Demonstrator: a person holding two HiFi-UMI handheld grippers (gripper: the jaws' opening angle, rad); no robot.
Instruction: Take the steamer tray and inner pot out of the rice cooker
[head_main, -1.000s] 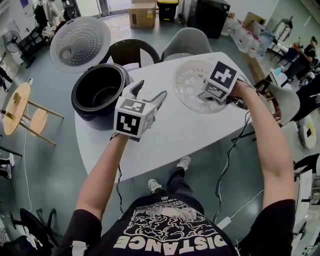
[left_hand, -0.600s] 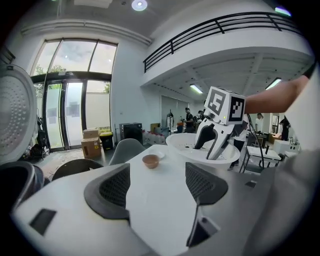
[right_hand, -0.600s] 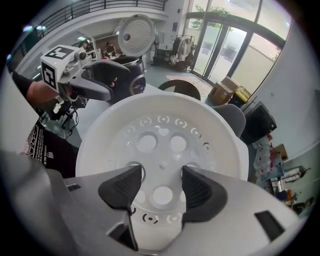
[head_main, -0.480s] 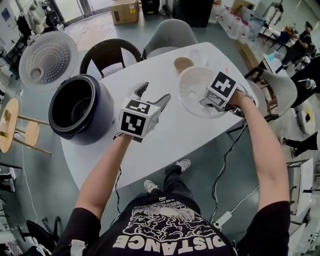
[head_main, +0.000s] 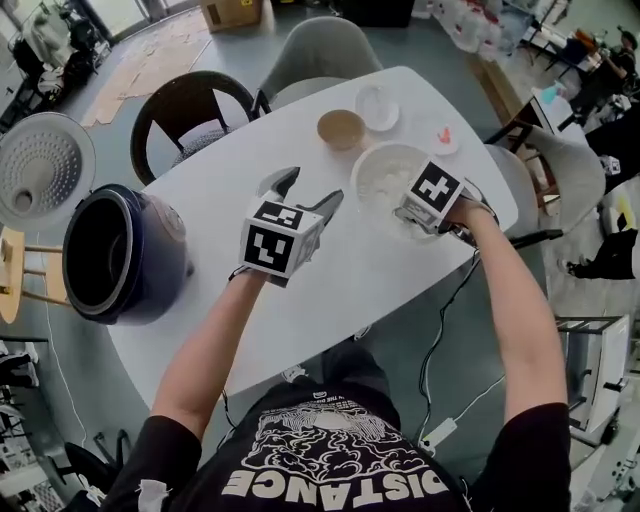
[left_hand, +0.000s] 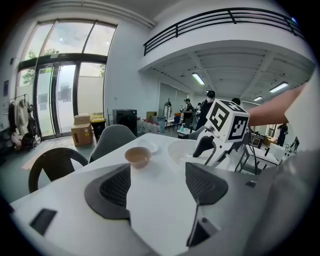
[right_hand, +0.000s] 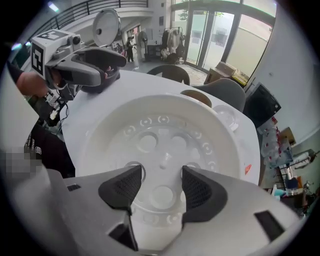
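Pinching the steamer tray (right_hand: 165, 125) at its near rim with the right gripper (right_hand: 157, 182) beside a tan bowl (head_main: 340, 128) on the white table (head_main: 350, 290), left gripper (left_hand: 157, 185) spread empty, rice cooker (head_main: 120, 255) well left, "DISTANCE" on black shirt (head_main: 330, 455).

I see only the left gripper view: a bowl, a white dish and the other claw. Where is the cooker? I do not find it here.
Observer: In the head view the cooker stands at the left end of the table, to the left of the left claw, with its lid open.
Operator: Does the right claw hold the white dish?
Observer: Yes. That dish is the tray. In the right gripper view the right claw holds it at the near rim.
Operator: Is anything lying in the tray?
Observer: Nothing. The right gripper view shows only its round holes and a small centre knob.
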